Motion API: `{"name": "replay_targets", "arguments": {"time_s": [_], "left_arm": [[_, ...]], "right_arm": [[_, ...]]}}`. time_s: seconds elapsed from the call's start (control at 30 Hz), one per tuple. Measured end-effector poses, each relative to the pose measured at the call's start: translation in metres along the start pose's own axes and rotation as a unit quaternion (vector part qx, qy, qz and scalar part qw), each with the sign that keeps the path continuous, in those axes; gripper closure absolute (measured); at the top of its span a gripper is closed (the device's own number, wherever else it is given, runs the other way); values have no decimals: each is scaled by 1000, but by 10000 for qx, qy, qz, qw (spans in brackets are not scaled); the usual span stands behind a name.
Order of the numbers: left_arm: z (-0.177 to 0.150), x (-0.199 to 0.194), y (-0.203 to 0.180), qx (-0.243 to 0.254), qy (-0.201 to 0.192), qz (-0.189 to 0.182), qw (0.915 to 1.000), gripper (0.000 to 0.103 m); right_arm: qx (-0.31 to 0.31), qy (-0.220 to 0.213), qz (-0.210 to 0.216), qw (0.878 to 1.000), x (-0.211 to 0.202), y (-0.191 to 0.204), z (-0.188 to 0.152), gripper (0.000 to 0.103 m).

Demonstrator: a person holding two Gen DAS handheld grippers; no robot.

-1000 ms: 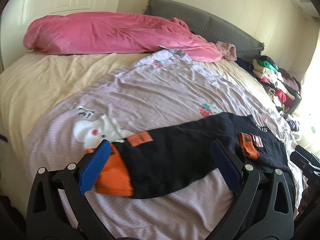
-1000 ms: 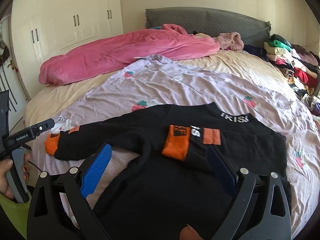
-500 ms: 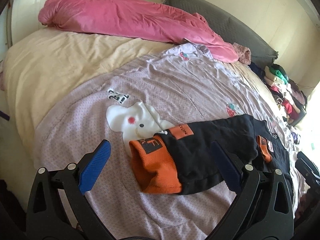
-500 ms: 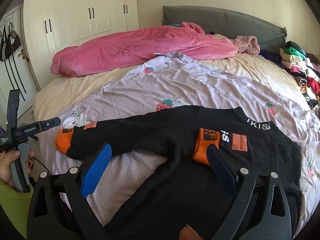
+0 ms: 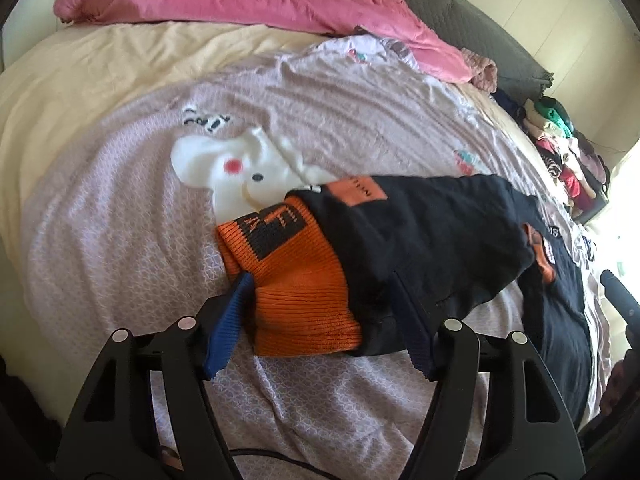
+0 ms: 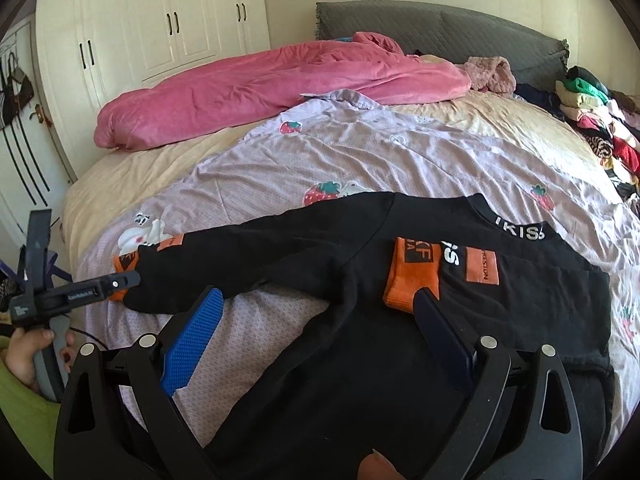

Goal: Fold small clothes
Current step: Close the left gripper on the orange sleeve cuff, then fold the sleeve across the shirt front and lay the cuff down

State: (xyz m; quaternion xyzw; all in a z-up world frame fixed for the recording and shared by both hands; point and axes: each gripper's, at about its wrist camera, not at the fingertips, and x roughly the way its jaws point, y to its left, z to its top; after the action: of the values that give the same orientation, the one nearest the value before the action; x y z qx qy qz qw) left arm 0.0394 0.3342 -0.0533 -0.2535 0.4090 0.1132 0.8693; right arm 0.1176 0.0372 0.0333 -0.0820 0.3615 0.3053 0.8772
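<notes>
One sleeve [image 5: 420, 236] runs rightward from our left gripper [image 5: 320, 320], whose jaws have just been closing around its orange cuff [image 5: 296, 276]; right gripper [image 6: 316, 336] is open.

Left wrist view: mounted behind the left tongs [image 5: 320, 320], tilted steeply down at the bed [image 5: 80, 92], very near the orange cuff [image 5: 296, 272] of the black sweater [image 5: 440, 232], facing along the sleeve toward the headboard [image 5: 480, 24] and the clothes pile [image 5: 560, 140] at right. Right wrist view: set behind the right tongs [image 6: 320, 320], angled down over the sweater body [image 6: 360, 360], a little farther back, facing the headboard [image 6: 440, 32] and the white wardrobe [image 6: 160, 20]. Shared by both: sweater, lilac sheet [image 6: 360, 152], pink duvet [image 6: 260, 80], clothes pile. Left tongs [image 6: 120, 280] also seen at the right view's left edge, at the same cuff [image 6: 124, 264].
</notes>
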Motion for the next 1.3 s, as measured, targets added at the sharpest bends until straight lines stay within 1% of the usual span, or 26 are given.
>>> {"name": "replay_targets", "arguments": {"time_s": [0.03,0.07,0.1,0.17,0.23,0.3,0.4,0.57,0.67,0.8,0.9,1.0,1.1,1.17,1.23,1.27,1.3], "left_arm": [[1,-1,0,5,-33,-3,10000,44],[1,-2,0,7,-63,-24,10000,49],[1,-3,0,11,-91,-53,9999,59],[1,-3,1,22,-101,-107,9999,63],[1,-4,-1,85,-116,-237,9996,78],[4,-8,-6,195,-244,-427,9986,86],[6,-19,-18,348,-484,-658,9961,86],[7,-30,-44,561,-674,-885,9922,87],[9,-33,-64,698,-726,-1011,9898,87],[12,-33,-94,905,-693,-1174,9865,87],[13,-32,-120,1062,-648,-1314,9835,87],[14,-30,-151,1246,-571,-1527,9787,88],[12,-25,-178,1419,-479,-1661,9747,89],[11,-22,-192,1504,-428,-1687,9732,91],[8,-19,-209,1649,-370,-1737,9702,100],[7,-16,-216,1706,-331,-1751,9691,100],[5,-14,-227,1804,-298,-1769,9671,103]], "right_arm": [[7,13,6,10000,1,0,-1,8],[12,26,9,10000,2,-1,-2,8],[26,40,11,10000,3,-1,-3,8],[63,57,30,10000,5,-3,-4,8],[86,56,48,9999,5,-4,-5,8],[117,45,63,9999,5,-6,-6,8],[182,20,68,9998,4,-12,-7,8],[372,-59,21,9993,-4,-29,-10,8],[524,-154,-133,9984,-13,-46,-12,8],[777,-214,-292,9963,-23,-71,-16,8],[885,-156,-450,9949,-29,-89,-20,8],[1060,-171,-557,9927,-37,-109,-27,8],[1216,-214,-639,9903,-46,-125,-34,8],[1310,-239,-671,9888,-52,-135,-38,8],[1386,-301,-729,9872,-59,-143,-42,8],[1429,-339,-756,9863,-64,-148,-44,8],[1462,-362,-772,9856,-66,-152,-45,8]]}}
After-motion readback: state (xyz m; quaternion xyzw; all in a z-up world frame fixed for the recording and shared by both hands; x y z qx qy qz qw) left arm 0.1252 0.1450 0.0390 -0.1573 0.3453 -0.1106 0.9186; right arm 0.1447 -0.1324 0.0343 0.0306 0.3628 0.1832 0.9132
